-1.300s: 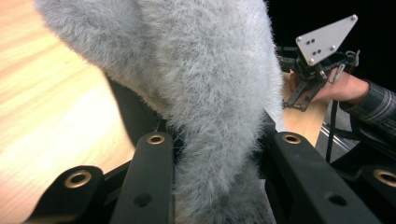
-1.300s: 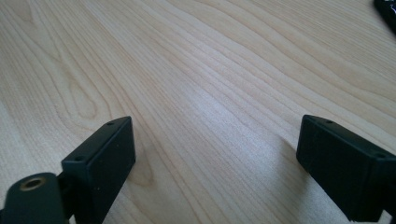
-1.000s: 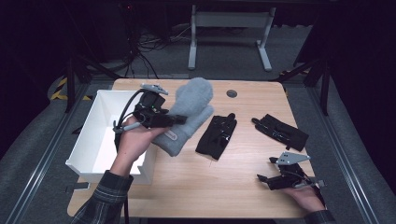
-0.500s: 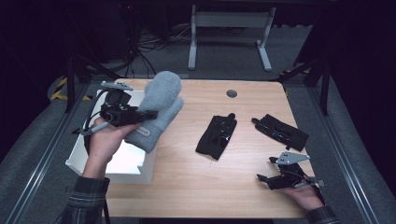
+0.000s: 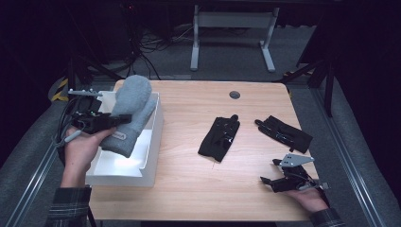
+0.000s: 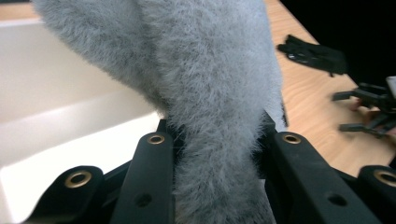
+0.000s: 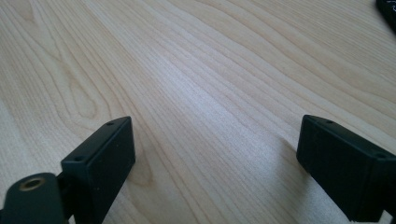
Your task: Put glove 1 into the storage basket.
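My left gripper (image 5: 109, 122) pinches the grey fleece mitten (image 5: 130, 113) above the white bin (image 5: 152, 142) at the table's 9 o'clock, my right gripper (image 5: 273, 180) rests spread at 5 o'clock; advisable to lower it inside before letting go.

High view looks forward and down over the whole tabletop (image 5: 189, 189). Left claw view sits very close behind the grey mitten (image 6: 210, 93), facing across the tabletop. Right claw view skims low over bare wood. All share the tabletop.
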A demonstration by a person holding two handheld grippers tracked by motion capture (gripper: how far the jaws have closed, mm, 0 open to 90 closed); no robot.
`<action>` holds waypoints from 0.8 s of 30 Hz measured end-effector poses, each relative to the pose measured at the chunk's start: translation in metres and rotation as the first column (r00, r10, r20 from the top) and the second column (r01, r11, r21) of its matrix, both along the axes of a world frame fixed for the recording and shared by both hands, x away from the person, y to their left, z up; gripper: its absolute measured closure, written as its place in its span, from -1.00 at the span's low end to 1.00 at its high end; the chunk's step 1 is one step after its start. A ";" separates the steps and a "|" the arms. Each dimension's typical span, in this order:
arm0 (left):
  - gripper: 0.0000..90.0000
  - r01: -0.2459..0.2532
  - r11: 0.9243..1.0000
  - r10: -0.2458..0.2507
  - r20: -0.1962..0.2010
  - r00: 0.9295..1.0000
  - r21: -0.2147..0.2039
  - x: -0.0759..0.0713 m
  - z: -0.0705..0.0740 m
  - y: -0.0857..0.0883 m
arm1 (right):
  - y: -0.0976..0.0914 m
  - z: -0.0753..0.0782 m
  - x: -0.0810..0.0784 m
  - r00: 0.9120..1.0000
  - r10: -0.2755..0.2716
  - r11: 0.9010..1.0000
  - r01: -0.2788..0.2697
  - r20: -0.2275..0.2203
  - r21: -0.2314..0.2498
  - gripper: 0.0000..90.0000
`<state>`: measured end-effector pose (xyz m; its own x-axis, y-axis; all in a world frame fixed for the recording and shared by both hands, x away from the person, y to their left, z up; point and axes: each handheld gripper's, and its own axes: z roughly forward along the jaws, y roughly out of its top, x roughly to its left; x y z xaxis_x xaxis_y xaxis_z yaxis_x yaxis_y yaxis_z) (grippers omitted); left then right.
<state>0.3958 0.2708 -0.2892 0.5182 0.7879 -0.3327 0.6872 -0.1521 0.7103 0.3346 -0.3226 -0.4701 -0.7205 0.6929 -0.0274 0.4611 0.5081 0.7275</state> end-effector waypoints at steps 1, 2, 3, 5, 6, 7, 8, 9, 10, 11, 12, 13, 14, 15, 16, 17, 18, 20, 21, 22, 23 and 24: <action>0.58 -0.007 1.000 0.007 -0.008 1.000 0.001 0.001 -0.003 0.001 | 0.000 0.000 0.000 1.000 0.001 1.000 -0.001 0.001 0.000 -0.74; 0.58 -0.012 1.000 0.012 -0.015 1.000 0.003 0.002 -0.008 0.003 | 0.000 0.000 0.000 1.000 0.000 1.000 0.000 0.000 0.000 -0.74; 0.58 -0.024 1.000 0.025 -0.023 0.999 0.005 0.003 -0.013 0.005 | 0.000 0.000 0.000 1.000 0.002 1.000 -0.002 0.000 0.000 -0.74; 0.58 -0.037 0.999 0.037 -0.033 0.999 0.015 0.005 -0.020 0.007 | 0.000 0.000 0.000 1.000 0.002 1.000 -0.002 0.001 0.000 -0.74; 0.58 -0.046 0.999 0.046 -0.043 0.998 0.018 0.008 -0.027 0.008 | 0.000 0.000 0.000 1.000 0.003 1.000 -0.003 0.000 0.001 -0.74; 0.58 -0.046 0.999 0.046 -0.043 0.998 0.018 0.008 -0.027 0.008 | 0.000 0.000 0.000 1.000 0.003 1.000 -0.003 0.000 0.001 -0.74; 0.58 -0.059 0.998 0.060 -0.064 0.996 0.016 0.011 -0.037 0.011 | 0.000 0.000 0.000 1.000 0.004 1.000 -0.004 0.000 0.001 -0.74; 0.58 -0.064 0.998 0.066 -0.076 0.995 0.018 0.013 -0.043 0.012 | 0.000 0.000 0.000 1.000 0.005 1.000 -0.005 0.000 0.000 -0.74; 0.58 -0.070 0.997 0.071 -0.084 0.994 0.021 0.015 -0.048 0.013 | 0.000 0.000 0.001 1.000 0.006 1.000 -0.006 0.000 0.000 -0.74; 0.58 -0.077 0.997 0.079 -0.098 0.992 0.022 0.016 -0.054 0.014 | 0.000 0.000 0.001 1.000 0.006 1.000 -0.006 0.000 0.000 -0.74; 0.58 -0.086 0.996 0.088 -0.113 0.990 0.022 0.019 -0.061 0.015 | 0.000 0.000 0.001 1.000 0.006 1.000 -0.006 0.000 0.000 -0.74; 0.58 -0.090 0.996 0.091 -0.127 0.988 0.020 0.021 -0.067 0.017 | 0.000 0.000 0.001 1.000 0.005 1.000 -0.005 0.000 0.001 -0.74; 0.58 -0.094 0.995 0.095 -0.142 0.985 0.018 0.023 -0.073 0.018 | 0.000 0.000 0.001 1.000 0.005 1.000 -0.005 -0.001 0.001 -0.74; 0.58 -0.103 0.994 0.105 -0.152 0.983 0.020 0.024 -0.078 0.018 | 0.000 0.000 0.001 1.000 0.005 1.000 -0.005 -0.001 0.001 -0.74; 0.57 -0.102 0.994 0.105 -0.163 0.981 0.028 0.026 -0.083 0.018 | 0.000 0.000 0.001 1.000 0.006 1.000 -0.006 0.000 0.000 -0.74; 0.57 -0.106 0.994 0.110 -0.174 0.979 0.035 0.028 -0.087 0.017 | 0.000 0.000 0.001 1.000 0.006 1.000 -0.006 0.000 0.000 -0.74; 0.57 -0.109 0.993 0.115 -0.183 0.976 0.042 0.030 -0.092 0.017 | 0.000 0.000 0.001 1.000 0.006 1.000 -0.006 0.000 0.000 -0.74; 0.57 -0.110 0.993 0.117 -0.197 0.973 0.046 0.033 -0.098 0.017 | 0.000 0.000 0.001 1.000 0.007 1.000 -0.007 0.000 0.000 -0.74; 0.56 -0.114 0.992 0.122 -0.206 0.971 0.047 0.034 -0.102 0.017 | 0.000 0.000 0.001 1.000 0.005 1.000 -0.005 -0.001 0.001 -0.74; 0.56 -0.117 0.991 0.127 -0.214 0.969 0.057 0.036 -0.105 0.016 | 0.000 0.000 0.001 1.000 0.006 1.000 -0.006 0.000 0.000 -0.74; 0.55 -0.120 0.991 0.132 -0.222 0.966 0.063 0.037 -0.107 0.016 | 0.000 0.000 0.001 1.000 0.007 1.000 -0.007 0.000 0.000 -0.74; 0.55 -0.122 0.990 0.136 -0.234 0.963 0.071 0.039 -0.111 0.016 | 0.000 0.000 0.001 1.000 0.006 1.000 -0.006 0.000 0.000 -0.74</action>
